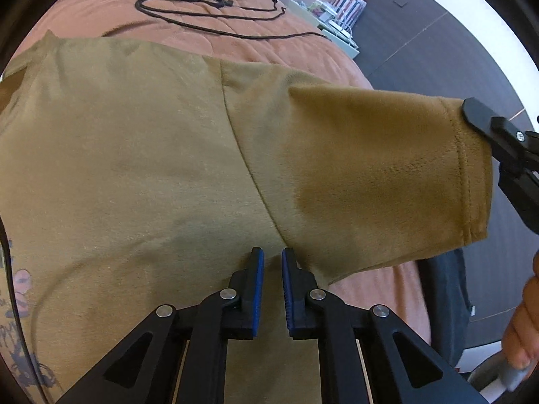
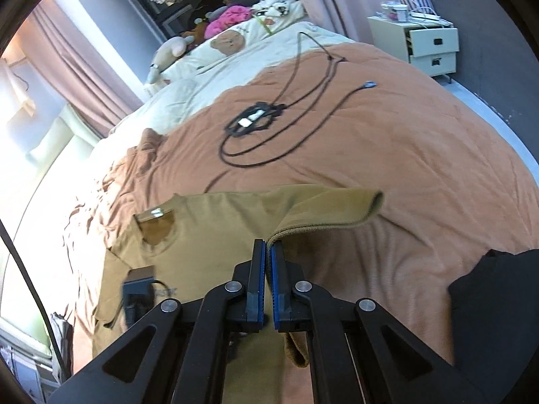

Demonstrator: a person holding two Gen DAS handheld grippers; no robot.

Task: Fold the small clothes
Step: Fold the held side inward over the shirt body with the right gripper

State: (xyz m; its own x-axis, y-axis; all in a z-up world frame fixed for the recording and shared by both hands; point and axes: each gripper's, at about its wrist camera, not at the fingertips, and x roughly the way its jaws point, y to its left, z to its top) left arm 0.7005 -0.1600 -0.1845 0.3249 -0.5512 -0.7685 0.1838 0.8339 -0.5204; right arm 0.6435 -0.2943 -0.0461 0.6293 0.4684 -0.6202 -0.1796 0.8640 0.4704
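T-shirt (image 2: 209,235) spread on the bedspread (image 2: 404,168), cable (image 2: 269,141) behind it, nightstand (image 2: 427,47) right of the bed

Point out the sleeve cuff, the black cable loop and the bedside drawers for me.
sleeve cuff (image 1: 471,175), left wrist view, on its stitched hem.
black cable loop (image 2: 256,160), right wrist view, on the loop's near curve.
bedside drawers (image 2: 434,42), right wrist view, on the upper drawer front.
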